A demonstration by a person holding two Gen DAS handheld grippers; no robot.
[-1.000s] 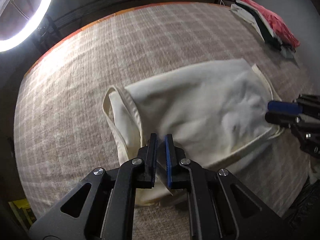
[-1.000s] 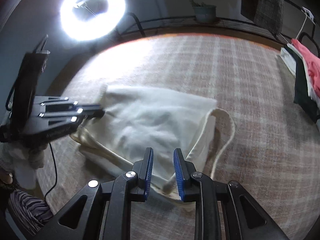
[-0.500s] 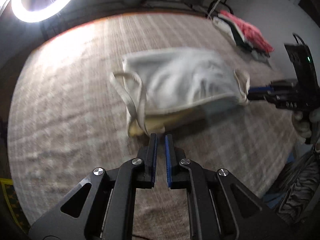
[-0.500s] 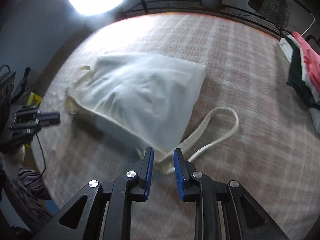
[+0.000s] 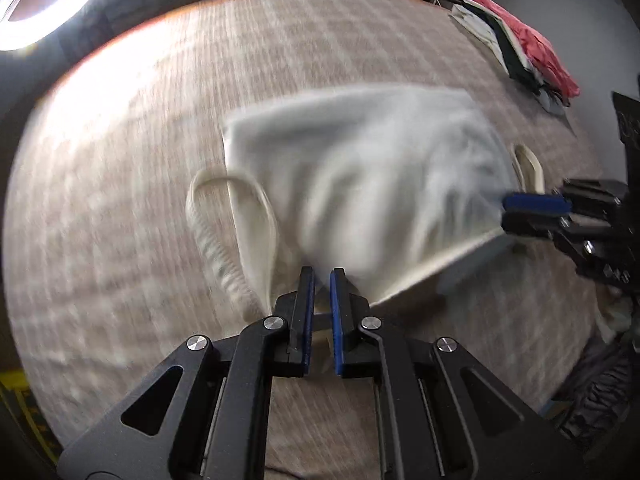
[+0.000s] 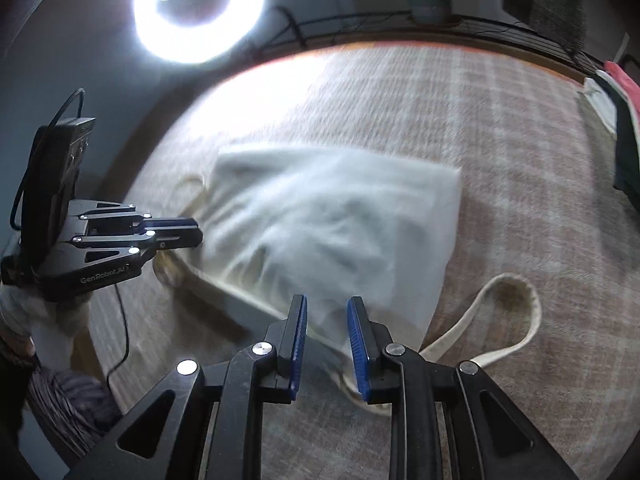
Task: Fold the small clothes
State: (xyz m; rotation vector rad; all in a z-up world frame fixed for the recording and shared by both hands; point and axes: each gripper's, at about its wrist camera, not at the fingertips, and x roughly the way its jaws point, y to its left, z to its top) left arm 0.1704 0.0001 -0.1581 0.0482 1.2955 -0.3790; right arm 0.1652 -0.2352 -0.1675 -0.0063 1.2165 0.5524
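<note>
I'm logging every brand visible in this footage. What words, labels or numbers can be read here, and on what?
"GenRobot.AI": printed in pale letters on the black side of the left gripper, seen in the right wrist view.
Pale marks on the dark device at the right edge of the left wrist view: too blurred to read.
Nothing else bears readable text.

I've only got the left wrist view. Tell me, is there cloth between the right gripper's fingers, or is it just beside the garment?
Observer: Between them. In the right wrist view the cream garment fills the gap between the jaws of the right gripper.
Operator: I see a bit of strap past it. Where does it run?
Observer: The strap loop lies flat on the table, to the right of that gripper and outside its jaws.
Operator: Anything behind the table I'm missing?
Observer: A potted plant stands beyond the far edge.
</note>
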